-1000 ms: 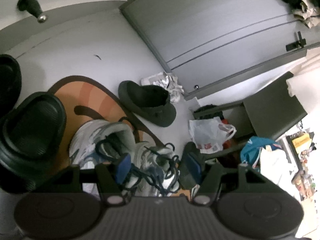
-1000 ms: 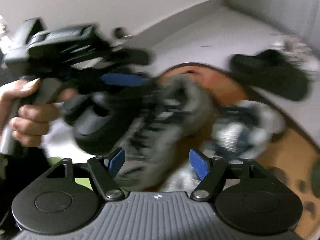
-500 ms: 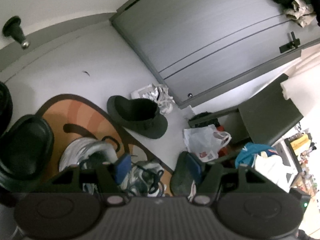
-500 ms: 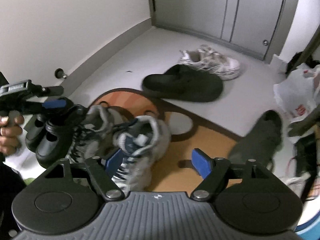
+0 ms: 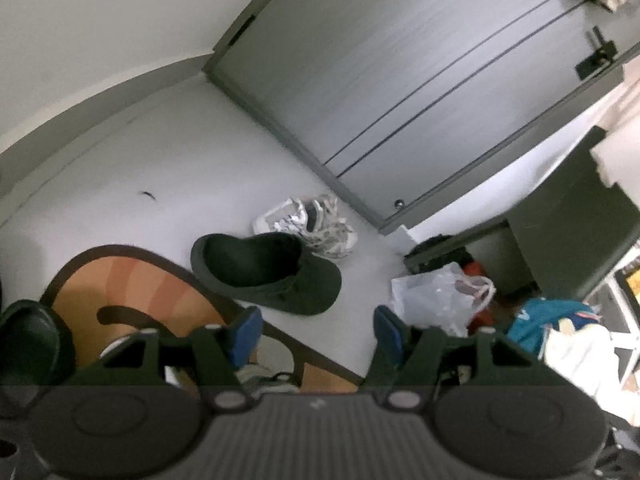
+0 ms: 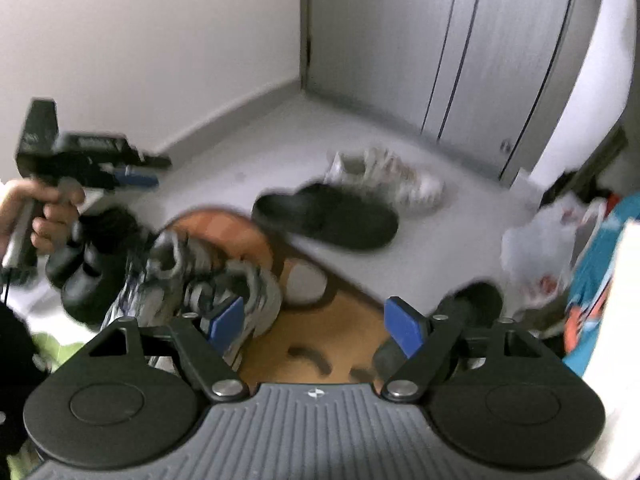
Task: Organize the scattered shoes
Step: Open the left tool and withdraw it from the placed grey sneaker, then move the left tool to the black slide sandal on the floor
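Note:
My left gripper (image 5: pixel 316 330) is open and empty above the edge of the orange mat (image 5: pixel 140 284). Beyond it on the floor lie a dark slip-on shoe (image 5: pixel 268 272) and a white sneaker (image 5: pixel 316 224). My right gripper (image 6: pixel 316 322) hangs over the mat (image 6: pixel 312 336), its jaws opening with nothing between them. A pair of grey sneakers (image 6: pixel 208 276) sits side by side at its lower left, next to black clogs (image 6: pixel 88 276). The other dark slip-on (image 6: pixel 472 304) lies by the right finger. A hand holds the left gripper (image 6: pixel 134 178) at far left.
Grey cabinet doors (image 5: pixel 400 80) close off the back of the floor. A white plastic bag (image 5: pixel 436 296) and blue and white clutter (image 5: pixel 560 320) crowd the right side. A black clog (image 5: pixel 28 340) shows at the lower left. The wall runs along the left.
Both grippers have risen and drawn back from the grey sneakers, which now sit low in the views. The right jaws stand wider than before. The left jaws are unchanged.

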Motion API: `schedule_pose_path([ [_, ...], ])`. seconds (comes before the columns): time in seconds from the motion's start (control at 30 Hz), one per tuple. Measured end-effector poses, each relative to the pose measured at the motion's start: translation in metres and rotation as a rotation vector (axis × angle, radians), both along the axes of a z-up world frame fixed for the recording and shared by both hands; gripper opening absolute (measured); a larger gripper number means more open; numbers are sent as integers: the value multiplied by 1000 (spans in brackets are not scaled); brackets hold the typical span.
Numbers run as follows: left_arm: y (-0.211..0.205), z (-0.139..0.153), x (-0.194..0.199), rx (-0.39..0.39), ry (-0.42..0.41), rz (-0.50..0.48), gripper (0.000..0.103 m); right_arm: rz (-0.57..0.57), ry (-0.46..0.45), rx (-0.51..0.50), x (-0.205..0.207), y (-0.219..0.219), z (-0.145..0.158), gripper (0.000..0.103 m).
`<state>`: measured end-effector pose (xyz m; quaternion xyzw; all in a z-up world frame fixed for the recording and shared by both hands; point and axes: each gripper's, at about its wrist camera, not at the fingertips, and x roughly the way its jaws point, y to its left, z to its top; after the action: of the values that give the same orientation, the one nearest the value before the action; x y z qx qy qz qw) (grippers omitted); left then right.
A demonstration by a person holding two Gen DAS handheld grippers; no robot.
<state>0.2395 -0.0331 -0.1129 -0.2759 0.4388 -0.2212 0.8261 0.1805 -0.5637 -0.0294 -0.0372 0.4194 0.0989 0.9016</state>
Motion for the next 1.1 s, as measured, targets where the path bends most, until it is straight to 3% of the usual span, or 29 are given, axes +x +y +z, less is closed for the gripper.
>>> schedule_pose_path([
  [0.07, -7, 6, 6, 25, 9, 18, 64, -15, -19, 39, -2, -10, 1, 87],
  [0.17, -19, 13, 14, 73, 19, 84, 64, -2, 26, -8, -2, -14, 3, 87],
  [0.4, -52, 22, 31, 111, 74, 150, 64, -141, 26, 50, 4, -35, 10, 90],
  [0.6, -65, 6, 37, 15, 120, 128, 64, -174, 36, 63, 2, -41, 10, 90],
  [1.03, -85, -22, 67, 64, 150, 30, 65, -172, 51, 64, 5, -42, 6, 90],
  [1.1, -87, -29, 77, 80, 160, 25, 74, -167, 64, 57, 7, -42, 4, 90],
])
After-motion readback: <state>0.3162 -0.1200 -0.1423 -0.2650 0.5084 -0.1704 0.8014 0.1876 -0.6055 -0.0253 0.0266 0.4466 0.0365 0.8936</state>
